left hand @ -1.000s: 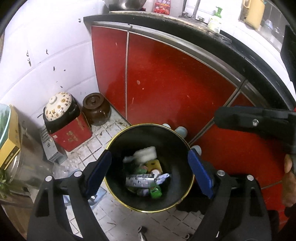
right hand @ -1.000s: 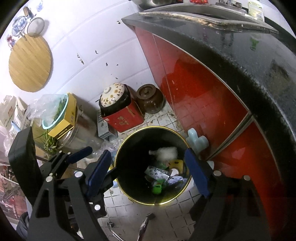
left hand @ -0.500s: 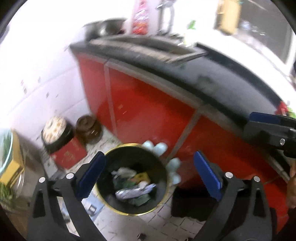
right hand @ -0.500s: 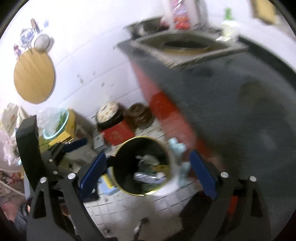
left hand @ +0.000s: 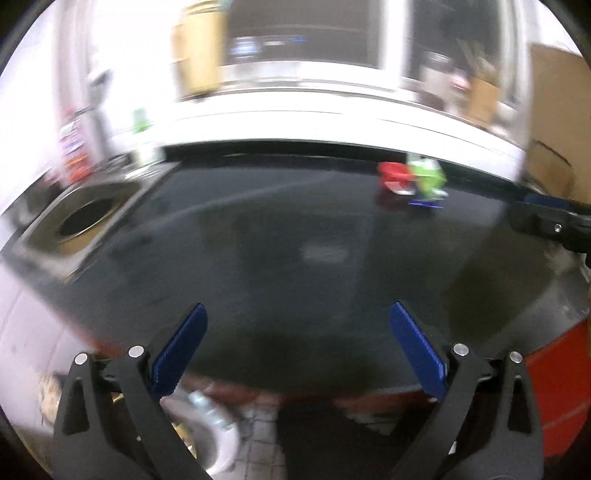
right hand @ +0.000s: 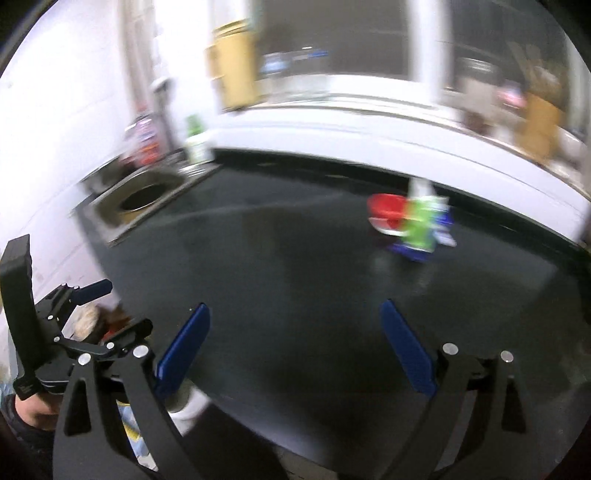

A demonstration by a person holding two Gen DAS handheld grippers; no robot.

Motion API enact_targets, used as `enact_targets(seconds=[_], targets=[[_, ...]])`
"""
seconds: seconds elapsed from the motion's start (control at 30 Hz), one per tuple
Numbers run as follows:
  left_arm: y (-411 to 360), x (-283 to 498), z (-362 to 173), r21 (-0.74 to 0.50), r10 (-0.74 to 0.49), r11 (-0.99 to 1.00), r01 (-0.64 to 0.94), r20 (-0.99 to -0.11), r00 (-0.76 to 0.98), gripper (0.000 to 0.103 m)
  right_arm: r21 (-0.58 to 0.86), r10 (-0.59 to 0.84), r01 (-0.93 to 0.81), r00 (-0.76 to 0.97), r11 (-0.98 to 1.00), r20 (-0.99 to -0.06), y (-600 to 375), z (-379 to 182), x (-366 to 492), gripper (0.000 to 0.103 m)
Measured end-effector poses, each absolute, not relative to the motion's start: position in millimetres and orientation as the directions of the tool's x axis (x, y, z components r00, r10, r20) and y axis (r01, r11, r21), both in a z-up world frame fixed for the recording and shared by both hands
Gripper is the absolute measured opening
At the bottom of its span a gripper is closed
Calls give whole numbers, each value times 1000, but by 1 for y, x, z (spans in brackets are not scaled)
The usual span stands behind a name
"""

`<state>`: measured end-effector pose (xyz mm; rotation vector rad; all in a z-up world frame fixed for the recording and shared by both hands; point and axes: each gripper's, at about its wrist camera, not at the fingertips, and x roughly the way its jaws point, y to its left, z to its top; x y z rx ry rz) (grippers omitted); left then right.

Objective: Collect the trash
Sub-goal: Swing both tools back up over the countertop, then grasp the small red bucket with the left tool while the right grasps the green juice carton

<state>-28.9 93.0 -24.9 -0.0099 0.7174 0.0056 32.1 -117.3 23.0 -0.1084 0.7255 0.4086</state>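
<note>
While both views are motion-blurred, the left gripper [left hand: 298, 341] sits low center of its frame w/ blue pads spread wide, nothing between them. Right gripper [right hand: 295, 341] likewise: pads far apart, empty, low center of its frame. Both point over a dark countertop [left hand: 288, 240]. Trash, a red wrapper [right hand: 386, 212] touching a green packet [right hand: 421, 223] w/ a blue bit under it, lies on the counter right of center in the right view, upper right in the left view, near the back edge and well apart from either gripper. Sink [left hand: 88, 218] at mid left of the left view, upper left in the right view. Green bottle [right hand: 195, 140] stands behind the sink. Window [left hand: 303, 33] across the top. Red cabinet front [left hand: 557, 384] shows lower right in the left view.
</note>
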Motion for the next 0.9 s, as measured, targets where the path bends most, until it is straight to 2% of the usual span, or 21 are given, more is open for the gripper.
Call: enact_targets(seconds=[0.2, 0.33, 0.57, 0.9], targets=[[5, 10, -20, -5, -123, 987, 159, -656, 745, 96, 93, 272, -278, 723, 956, -635, -210, 31, 27, 91], [-26, 28, -22, 26, -134, 979, 201, -663, 737, 96, 117, 264, -247, 728, 962, -632, -243, 31, 30, 91], [-32, 74, -29, 61, -118, 974, 217, -681, 723, 96, 132, 276, -253, 707, 958, -651, -243, 25, 56, 91], [-21, 195, -46, 46, -136, 969, 241, -716, 685, 96, 140, 276, -255, 646, 957, -712, -221, 9, 174, 88]])
